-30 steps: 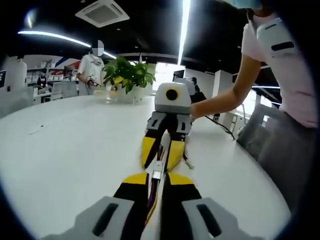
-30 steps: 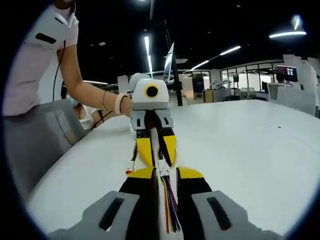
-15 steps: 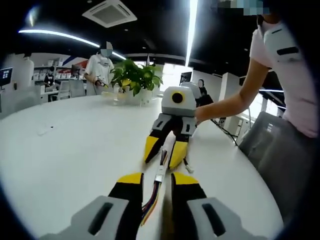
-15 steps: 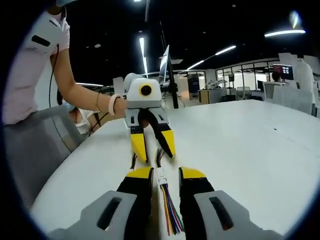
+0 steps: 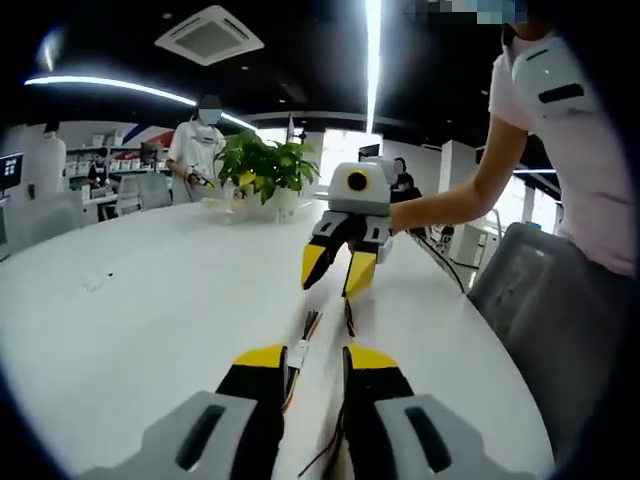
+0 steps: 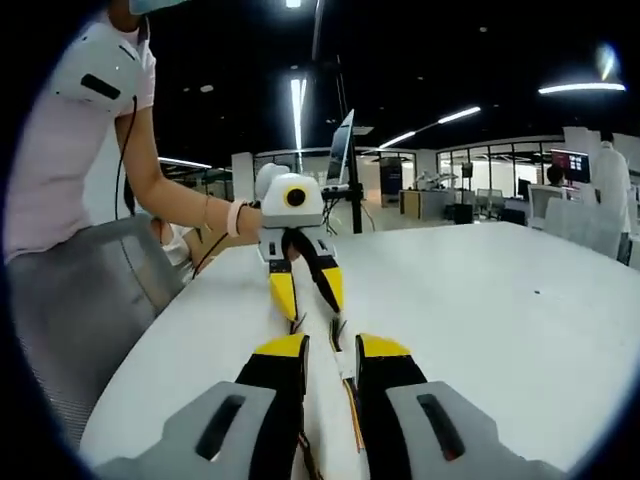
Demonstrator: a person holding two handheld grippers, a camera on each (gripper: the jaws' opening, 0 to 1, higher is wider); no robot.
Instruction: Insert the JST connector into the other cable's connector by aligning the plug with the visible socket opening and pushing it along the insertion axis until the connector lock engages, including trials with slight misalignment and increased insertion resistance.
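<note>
The joined cable lies loose on the white table [image 5: 150,310]. Its small white JST connector [image 5: 298,352] rests just inside my left gripper [image 5: 315,358], whose yellow-tipped jaws stand open around it without touching. Coloured wires [image 5: 311,323] run away from it toward my right gripper [image 5: 336,272], which hangs open above the table with nothing between its jaws. In the right gripper view the wires [image 6: 351,398] lie flat between the open jaws of my right gripper [image 6: 332,347]. The left gripper [image 6: 309,293] faces it, open.
A person in a pink top [image 5: 560,130] stands at the table's edge beside a grey chair [image 5: 530,290]. A potted plant [image 5: 262,165] sits at the far side. Another person [image 5: 196,140] stands behind it. A monitor on an arm [image 6: 340,150] rises beyond the table.
Both grippers have let go of the cable and drawn apart. The right gripper has lifted off the table. The cable with its connector now lies on the table.
</note>
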